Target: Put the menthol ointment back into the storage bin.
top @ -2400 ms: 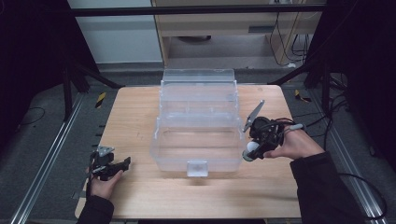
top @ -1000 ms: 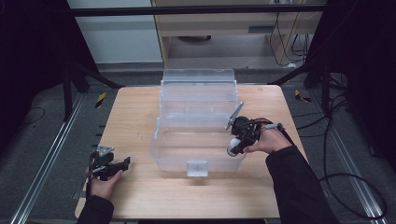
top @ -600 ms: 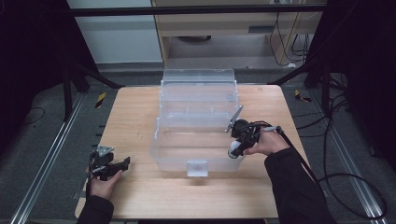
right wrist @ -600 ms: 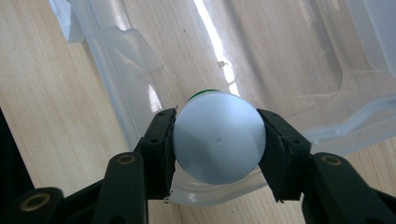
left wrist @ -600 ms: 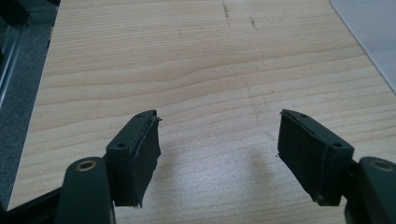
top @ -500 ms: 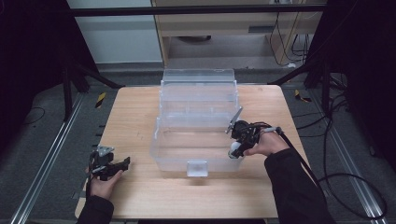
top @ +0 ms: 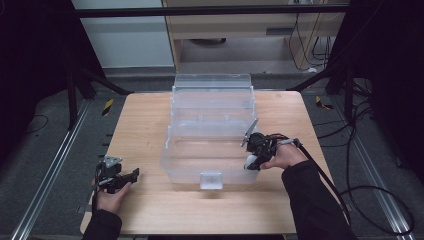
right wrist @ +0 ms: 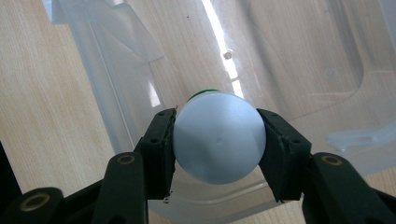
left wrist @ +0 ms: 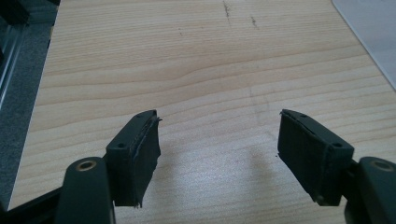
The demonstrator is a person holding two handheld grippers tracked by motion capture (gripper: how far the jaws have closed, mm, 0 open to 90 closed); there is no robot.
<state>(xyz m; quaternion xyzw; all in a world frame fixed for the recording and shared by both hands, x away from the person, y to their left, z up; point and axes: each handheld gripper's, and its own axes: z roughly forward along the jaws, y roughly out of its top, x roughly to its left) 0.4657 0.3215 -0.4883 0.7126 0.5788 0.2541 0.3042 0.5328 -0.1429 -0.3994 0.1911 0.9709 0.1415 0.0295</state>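
Note:
A clear plastic storage box [top: 210, 131] with its lid up stands in the middle of the wooden table [top: 150, 115]. My right gripper [top: 252, 152] hangs over the box's right front corner, shut on a white bottle [right wrist: 218, 136] seen end-on, with a green rim behind it. In the right gripper view both pads press the bottle's sides above the box wall [right wrist: 107, 79]. My left gripper [top: 131, 176] rests near the table's front left, open, with bare wood between its pads [left wrist: 140, 149].
The box's front latch [top: 210, 180] faces the person. Cables trail off the table's right side [top: 345, 190]. A metal rail [top: 45, 185] runs along the floor at the left, and black frame legs stand behind the table.
The right hand has carried the white bottle leftward from beside the box to over its right front corner and lowered it a little. The left gripper has stayed put.

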